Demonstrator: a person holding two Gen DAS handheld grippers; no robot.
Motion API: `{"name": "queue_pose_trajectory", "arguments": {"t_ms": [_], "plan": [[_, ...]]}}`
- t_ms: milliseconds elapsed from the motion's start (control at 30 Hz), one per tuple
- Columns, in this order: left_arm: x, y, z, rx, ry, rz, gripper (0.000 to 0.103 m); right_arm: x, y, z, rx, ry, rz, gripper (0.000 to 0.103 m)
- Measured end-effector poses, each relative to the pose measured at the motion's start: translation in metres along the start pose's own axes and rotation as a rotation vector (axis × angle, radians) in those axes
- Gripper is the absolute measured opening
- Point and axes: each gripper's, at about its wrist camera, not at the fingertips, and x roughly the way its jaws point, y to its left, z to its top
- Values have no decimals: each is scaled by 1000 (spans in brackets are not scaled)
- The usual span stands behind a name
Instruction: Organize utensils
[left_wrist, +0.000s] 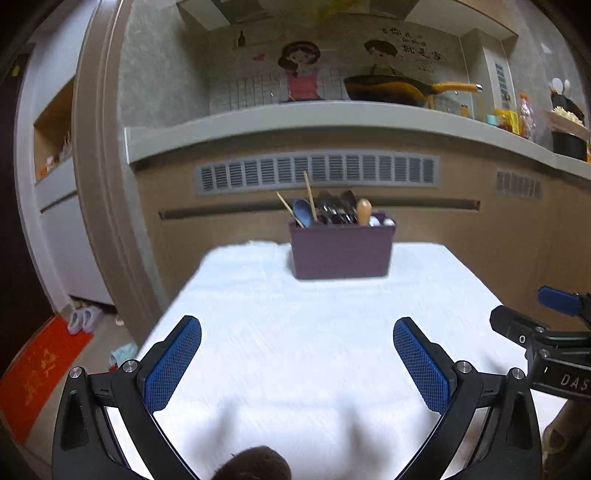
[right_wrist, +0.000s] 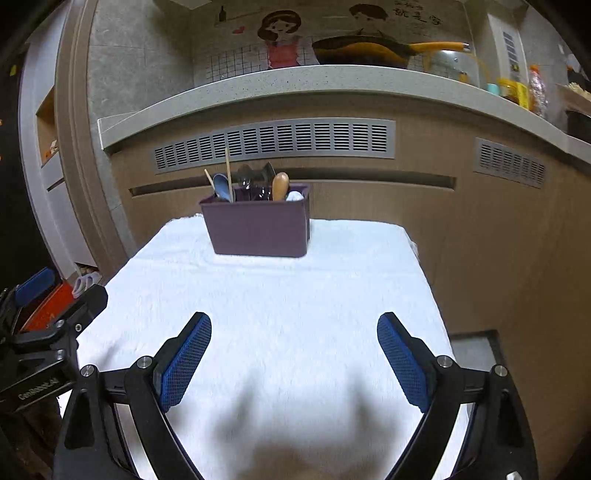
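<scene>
Left hand-held gripper (left_wrist: 297, 332) wide open, empty | right hand-held gripper (right_wrist: 294, 326) wide open, empty | both over white towel (left_wrist: 314, 332)

1. A grey speckled counter (right_wrist: 295, 79) curves over wood-toned cabinets with slatted vents (right_wrist: 275, 142).
2. The tiled wall (left_wrist: 170, 66) carries cartoon figures (left_wrist: 301, 70) (a girl and a boy).
3. A red mat (left_wrist: 40, 369) lies on the floor beside slippers (left_wrist: 83, 319).

Only readable bits: "DAS" on the right claw (left_wrist: 546, 325) body at the frame's right edge, and Chinese characters on the wall sticker (left_wrist: 410, 44), upper right.
</scene>
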Motion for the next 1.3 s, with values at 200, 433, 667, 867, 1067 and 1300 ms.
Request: {"name": "queue_pose_trajectory", "arguments": {"t_ms": [200,433,667,867,1067,1300], "plan": [[-1,-7,-11,-9,63,-21,103,-15,-2,-15,-14,-13,-13,95],[-3,-7,-9,-12,57,-17,103,-19,-1,-13,-31,-34,-20,97],[-3,-7,-9,-10,59,-20,103,-17,-2,-15,-24,-18,-14,97],[-4,-7,-9,-10,59,-19,103,-19,-2,-15,-29,-22,-8,97],[-3,-7,-9,-9,60,-20,103,-19,-2,-15,-29,-23,-9,97],[-5,-7,-11,-5,63,-25,103,-19,-1,-16,-37,-25,-2,98]]}}
